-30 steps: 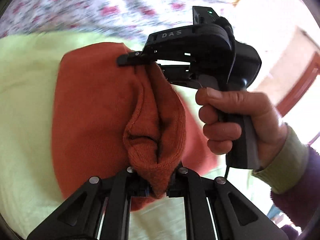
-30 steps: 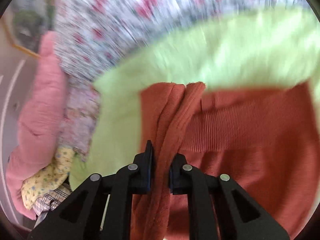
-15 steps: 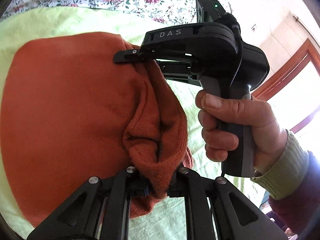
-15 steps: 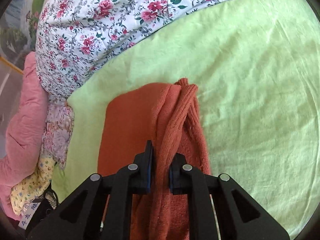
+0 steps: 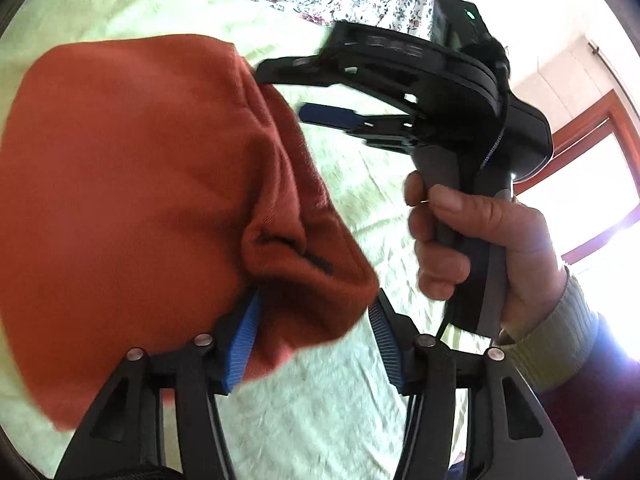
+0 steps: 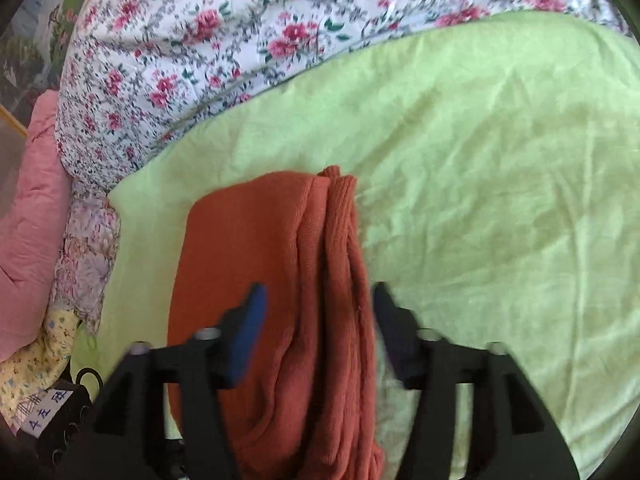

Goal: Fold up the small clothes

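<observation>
An orange knitted garment (image 5: 132,184) lies folded on a light green sheet (image 5: 360,168). My left gripper (image 5: 314,320) is open, its blue pads on either side of the garment's bunched near edge, not pinching it. My right gripper (image 6: 318,320) is also open, with the garment's ribbed edge (image 6: 340,264) lying loose between its jaws. In the left wrist view the right gripper (image 5: 280,92) shows from the side, held in a hand (image 5: 480,248), open at the garment's far edge.
A flowered white bedspread (image 6: 208,48) lies behind the green sheet (image 6: 480,200). A pink cushion (image 6: 28,216) and patterned clothes (image 6: 80,264) are piled at the left. A window with a red-brown frame (image 5: 592,160) is at the right.
Both grippers have opened and let go of the orange garment, which has dropped flat onto the green sheet. The right gripper has drawn slightly back from the far edge.
</observation>
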Action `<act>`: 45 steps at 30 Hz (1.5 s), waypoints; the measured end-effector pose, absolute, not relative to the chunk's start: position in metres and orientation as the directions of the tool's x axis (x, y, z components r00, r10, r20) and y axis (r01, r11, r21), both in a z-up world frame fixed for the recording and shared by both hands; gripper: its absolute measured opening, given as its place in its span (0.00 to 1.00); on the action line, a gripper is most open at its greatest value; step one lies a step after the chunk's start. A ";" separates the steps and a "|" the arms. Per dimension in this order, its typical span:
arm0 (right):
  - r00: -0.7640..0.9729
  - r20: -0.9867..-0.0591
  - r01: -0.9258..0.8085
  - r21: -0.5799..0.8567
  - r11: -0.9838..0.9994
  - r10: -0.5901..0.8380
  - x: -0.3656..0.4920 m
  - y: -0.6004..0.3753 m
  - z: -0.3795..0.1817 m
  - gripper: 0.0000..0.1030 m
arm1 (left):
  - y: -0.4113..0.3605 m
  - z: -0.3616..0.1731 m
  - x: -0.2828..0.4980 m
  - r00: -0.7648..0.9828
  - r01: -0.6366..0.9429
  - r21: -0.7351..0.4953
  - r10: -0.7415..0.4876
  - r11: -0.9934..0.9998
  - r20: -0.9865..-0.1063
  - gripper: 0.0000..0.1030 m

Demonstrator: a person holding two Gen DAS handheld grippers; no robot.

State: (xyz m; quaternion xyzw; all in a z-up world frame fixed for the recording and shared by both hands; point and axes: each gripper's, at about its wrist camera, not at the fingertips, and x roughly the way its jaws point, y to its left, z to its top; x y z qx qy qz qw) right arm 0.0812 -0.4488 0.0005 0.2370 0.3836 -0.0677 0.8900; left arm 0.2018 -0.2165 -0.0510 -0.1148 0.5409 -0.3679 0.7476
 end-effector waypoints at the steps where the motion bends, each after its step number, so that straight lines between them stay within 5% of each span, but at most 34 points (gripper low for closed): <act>1: 0.703 -0.709 0.311 0.373 0.874 0.052 0.076 -0.449 0.004 0.73 | -0.209 -0.049 0.201 0.147 0.421 -0.572 -0.675 0.704 -0.723 0.55; 5: 0.709 -0.702 0.324 0.411 0.852 0.069 0.062 -0.448 0.005 0.83 | -0.158 -0.041 0.201 0.187 0.368 -0.577 -0.666 0.729 -0.723 0.59; 17: 0.647 -0.752 0.326 0.422 0.846 0.126 0.058 -0.434 -0.029 0.84 | -0.057 -0.061 0.228 0.292 0.103 -0.576 -0.578 0.811 -0.762 0.77; 26: 0.628 -0.742 0.307 0.514 0.801 0.236 0.064 -0.445 -0.052 0.84 | -0.085 -0.114 0.285 0.208 -0.015 -0.659 -0.642 0.752 -0.738 0.78; 27: 0.626 -0.740 0.298 0.519 0.802 0.246 0.066 -0.444 -0.054 0.82 | -0.086 -0.115 0.288 0.215 -0.009 -0.672 -0.654 0.741 -0.725 0.71; 30: 0.588 -0.761 0.295 0.519 0.802 0.276 0.072 -0.436 -0.061 0.39 | -0.094 -0.121 0.298 0.205 -0.003 -0.668 -0.653 0.744 -0.729 0.29; 32: 0.590 -0.752 0.297 0.541 0.787 0.294 0.073 -0.432 -0.063 0.29 | -0.094 -0.115 0.294 0.226 0.013 -0.673 -0.658 0.740 -0.719 0.22; 45: 0.575 -0.662 0.027 0.602 0.798 0.480 0.088 -0.302 -0.036 0.24 | 0.030 -0.019 0.176 0.434 0.045 -0.646 -0.597 0.762 -0.675 0.19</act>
